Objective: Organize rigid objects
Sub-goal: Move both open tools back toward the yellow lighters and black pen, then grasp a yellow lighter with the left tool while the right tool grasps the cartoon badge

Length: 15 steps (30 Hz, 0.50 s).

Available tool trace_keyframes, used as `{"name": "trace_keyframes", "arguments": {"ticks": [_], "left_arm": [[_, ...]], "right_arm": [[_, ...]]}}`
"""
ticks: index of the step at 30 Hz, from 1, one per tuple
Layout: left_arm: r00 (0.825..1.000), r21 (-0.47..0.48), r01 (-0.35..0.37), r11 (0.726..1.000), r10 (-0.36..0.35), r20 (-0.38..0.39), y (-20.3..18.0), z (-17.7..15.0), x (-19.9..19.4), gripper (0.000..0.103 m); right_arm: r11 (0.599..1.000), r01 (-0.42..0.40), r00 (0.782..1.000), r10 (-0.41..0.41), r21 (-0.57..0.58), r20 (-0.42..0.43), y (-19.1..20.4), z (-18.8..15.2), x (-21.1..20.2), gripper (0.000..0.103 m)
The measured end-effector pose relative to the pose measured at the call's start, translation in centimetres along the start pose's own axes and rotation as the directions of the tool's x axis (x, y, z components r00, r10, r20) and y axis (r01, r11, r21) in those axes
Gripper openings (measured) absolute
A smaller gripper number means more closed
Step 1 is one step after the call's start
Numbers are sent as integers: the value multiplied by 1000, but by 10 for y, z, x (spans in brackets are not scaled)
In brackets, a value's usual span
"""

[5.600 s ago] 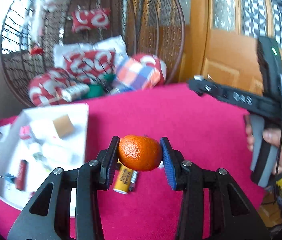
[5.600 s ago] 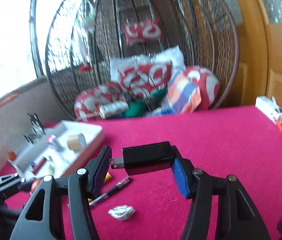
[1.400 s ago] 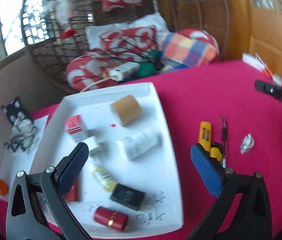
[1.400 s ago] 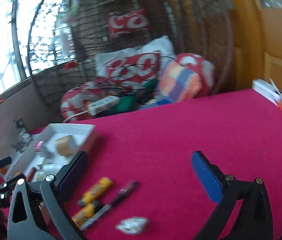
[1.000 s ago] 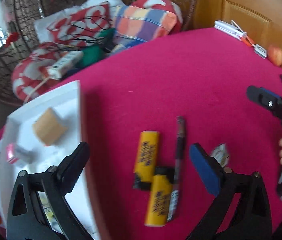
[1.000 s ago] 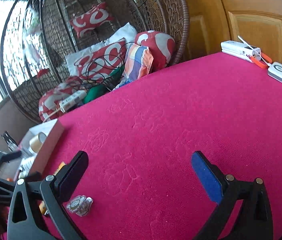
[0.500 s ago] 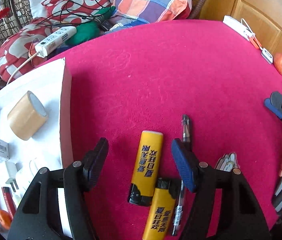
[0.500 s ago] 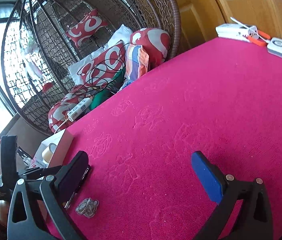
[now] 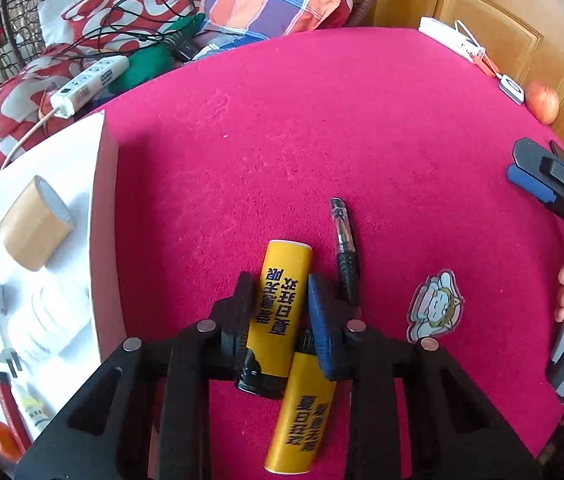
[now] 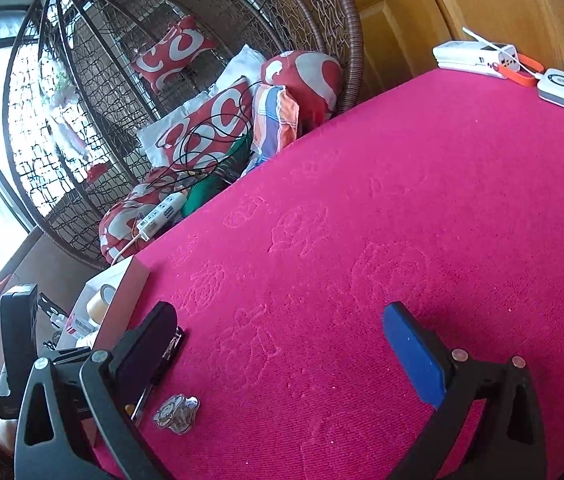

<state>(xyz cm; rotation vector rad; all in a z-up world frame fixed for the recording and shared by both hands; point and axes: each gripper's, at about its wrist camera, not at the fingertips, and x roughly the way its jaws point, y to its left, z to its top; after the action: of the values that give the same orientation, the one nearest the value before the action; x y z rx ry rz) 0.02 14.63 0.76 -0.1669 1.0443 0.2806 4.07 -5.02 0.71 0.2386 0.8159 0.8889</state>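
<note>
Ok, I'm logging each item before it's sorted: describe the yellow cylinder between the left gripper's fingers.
The yellow cylinder with dark printed characters has a black cap at its near end and lies flat on the pink tablecloth. The left gripper is closing around it. Its cap end meets a second yellow cylinder; a black pen lies alongside.

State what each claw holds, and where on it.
Left claw: closing around the upper yellow tube, mid-body. Right claw: open, empty.

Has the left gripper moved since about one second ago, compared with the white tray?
Yes. The left gripper went right, off the white tray, and is closing around the yellow tube.
</note>
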Motion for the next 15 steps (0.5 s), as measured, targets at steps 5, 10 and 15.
{"name": "trace_keyframes", "arguments": {"ticks": [5,10,15], "left_arm": [[998,-77,21,997,-16,65,9,-12,-12,24],[987,-119,64,991,-45,157,13,-20,-40,24],[968,-113,88,990,-59,243,11,-27,-74,18]], "right_arm": [[990,-46,997,36,-132,-74,24,-6,5,103],[904,-113,984,43,-412,-174,76,-30,10,103],[830,-149,970,17,-537,-244,98,-47,21,97]]}}
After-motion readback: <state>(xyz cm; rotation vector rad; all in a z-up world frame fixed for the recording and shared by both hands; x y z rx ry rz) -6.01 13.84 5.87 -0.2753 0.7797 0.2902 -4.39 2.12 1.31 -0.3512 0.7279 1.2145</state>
